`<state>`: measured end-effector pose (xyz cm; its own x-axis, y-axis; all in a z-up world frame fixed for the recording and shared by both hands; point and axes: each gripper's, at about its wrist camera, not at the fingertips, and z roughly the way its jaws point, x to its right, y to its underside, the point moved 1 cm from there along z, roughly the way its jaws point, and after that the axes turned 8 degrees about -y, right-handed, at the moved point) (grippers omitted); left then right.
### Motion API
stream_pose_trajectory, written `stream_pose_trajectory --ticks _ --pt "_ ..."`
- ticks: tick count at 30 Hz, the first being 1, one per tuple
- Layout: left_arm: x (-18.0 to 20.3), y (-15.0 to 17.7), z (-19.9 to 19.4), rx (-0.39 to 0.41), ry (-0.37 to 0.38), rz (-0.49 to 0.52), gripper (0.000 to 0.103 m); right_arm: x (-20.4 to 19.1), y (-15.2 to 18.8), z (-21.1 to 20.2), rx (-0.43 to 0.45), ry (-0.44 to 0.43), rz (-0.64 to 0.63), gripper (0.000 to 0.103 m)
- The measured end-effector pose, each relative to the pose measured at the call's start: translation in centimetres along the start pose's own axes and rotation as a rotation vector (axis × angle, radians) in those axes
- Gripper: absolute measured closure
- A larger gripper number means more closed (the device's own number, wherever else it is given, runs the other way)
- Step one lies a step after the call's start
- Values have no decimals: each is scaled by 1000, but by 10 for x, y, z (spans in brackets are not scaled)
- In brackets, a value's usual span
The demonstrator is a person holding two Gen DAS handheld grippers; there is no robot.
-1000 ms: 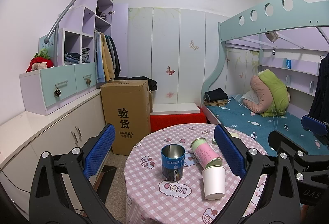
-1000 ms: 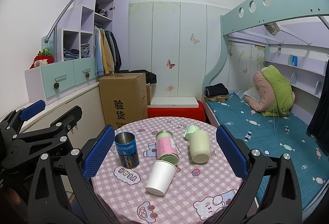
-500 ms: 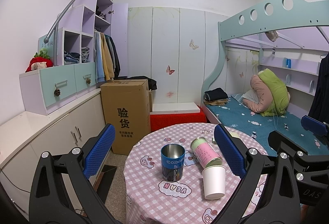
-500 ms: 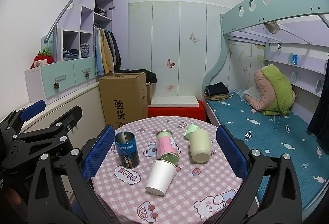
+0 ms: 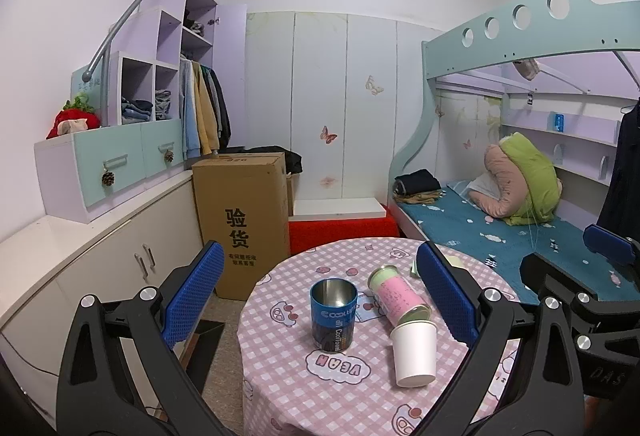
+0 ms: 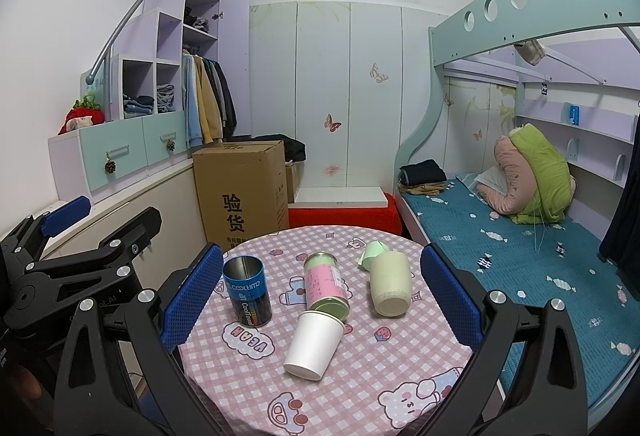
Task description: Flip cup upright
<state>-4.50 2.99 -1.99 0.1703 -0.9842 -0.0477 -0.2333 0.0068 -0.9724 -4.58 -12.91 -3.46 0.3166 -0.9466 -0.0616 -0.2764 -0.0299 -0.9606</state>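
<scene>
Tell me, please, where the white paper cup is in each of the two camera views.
Left wrist view: white paper cup lower right of centre, on the table.
Right wrist view: white paper cup just below centre, lying tilted.
Shared landmark: its rim meets the pink-labelled can.

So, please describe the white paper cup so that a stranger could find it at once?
Find the round table with the pink checked cloth. Near its middle, the white paper cup lies tipped over, its rim against the end of a pink-labelled jar lying on its side. It is the only plain white cup; the blue metal cup stands upright.
</scene>
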Motion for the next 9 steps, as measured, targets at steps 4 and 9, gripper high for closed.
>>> stream_pose_trajectory --ticks 4,9 --pt "0 3 4 -7 11 3 6 1 0 0 -1 -1 -2 8" --pt "0 4 5 -7 13 3 6 2 -1 1 -2 0 -2 8"
